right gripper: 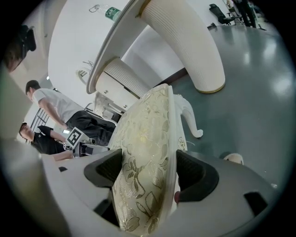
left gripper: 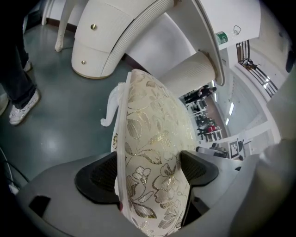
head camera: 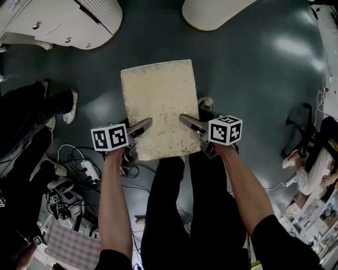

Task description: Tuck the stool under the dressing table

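Note:
The stool (head camera: pixel 158 105) has a cream seat cushion with gold flowers and curved white legs; it stands on the grey floor in front of me. My left gripper (head camera: pixel 141 126) is shut on the cushion's near left edge (left gripper: pixel 152 176). At the near right edge (right gripper: pixel 145 180) my right gripper (head camera: pixel 189 122) is shut on the cushion too. The white dressing table shows as a drawer unit (head camera: pixel 68 23) at the far left and a ribbed round leg (head camera: pixel 214 11) at the far right, with a gap between them beyond the stool. A white stool leg (left gripper: pixel 110 111) curls down on the left.
A person's dark legs and white shoe (head camera: pixel 70 108) stand at the left. Cables and a power strip (head camera: pixel 87 169) lie on the floor near my left foot. An office chair base (head camera: pixel 301 129) and clutter sit at the right. People stand in the background of the right gripper view (right gripper: pixel 51 109).

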`<state>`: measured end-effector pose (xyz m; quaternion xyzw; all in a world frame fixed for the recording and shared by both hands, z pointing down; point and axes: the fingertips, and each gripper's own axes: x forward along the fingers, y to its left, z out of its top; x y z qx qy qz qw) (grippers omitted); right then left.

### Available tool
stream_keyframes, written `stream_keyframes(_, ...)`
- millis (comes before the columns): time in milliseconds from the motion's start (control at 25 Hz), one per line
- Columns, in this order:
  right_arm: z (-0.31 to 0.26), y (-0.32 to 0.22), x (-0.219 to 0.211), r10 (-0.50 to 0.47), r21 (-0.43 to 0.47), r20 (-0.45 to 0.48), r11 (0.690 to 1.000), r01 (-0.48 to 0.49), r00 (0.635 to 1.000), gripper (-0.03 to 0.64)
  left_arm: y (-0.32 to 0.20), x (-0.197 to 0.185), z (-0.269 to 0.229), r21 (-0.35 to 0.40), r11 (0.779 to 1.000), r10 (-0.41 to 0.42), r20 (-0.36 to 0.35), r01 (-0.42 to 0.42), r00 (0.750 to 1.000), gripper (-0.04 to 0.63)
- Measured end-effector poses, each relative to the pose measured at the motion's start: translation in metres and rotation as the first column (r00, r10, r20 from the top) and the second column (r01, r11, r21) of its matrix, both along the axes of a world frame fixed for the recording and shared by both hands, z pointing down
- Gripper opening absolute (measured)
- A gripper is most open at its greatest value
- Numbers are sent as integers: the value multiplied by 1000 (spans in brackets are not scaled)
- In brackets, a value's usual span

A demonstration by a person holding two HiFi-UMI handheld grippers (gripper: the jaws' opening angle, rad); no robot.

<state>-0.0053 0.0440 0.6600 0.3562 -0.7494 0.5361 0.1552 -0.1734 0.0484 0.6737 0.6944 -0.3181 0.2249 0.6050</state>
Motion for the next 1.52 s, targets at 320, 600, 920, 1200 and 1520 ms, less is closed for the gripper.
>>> stream_keyframes(320, 3, -47, 7, 8, 7, 27, 1000, -8, 1000, 330, -44, 6, 1, 2, 999, -37, 25, 36, 999, 426)
stream_keyframes(600, 11, -96, 28, 44, -28, 58, 999, -42, 997, 330, -101, 26, 2, -12, 1000, -6, 61, 7, 998, 426)
stream_keyframes(920, -12, -141, 30, 15, 39, 49, 999, -17, 999, 330, -138, 29, -17, 22, 999, -51, 53, 49, 997, 426)
stream_keyframes(1200, 7, -207, 29, 11, 86, 22, 996, -13, 1000, 330, -202, 28, 7, 55, 996, -69, 37, 67, 997, 426)
stream_keyframes(1520, -6, -271, 32, 51, 128, 31, 990, -55, 998, 330, -274, 31, -5, 104, 994, -36, 40, 32, 999, 428)
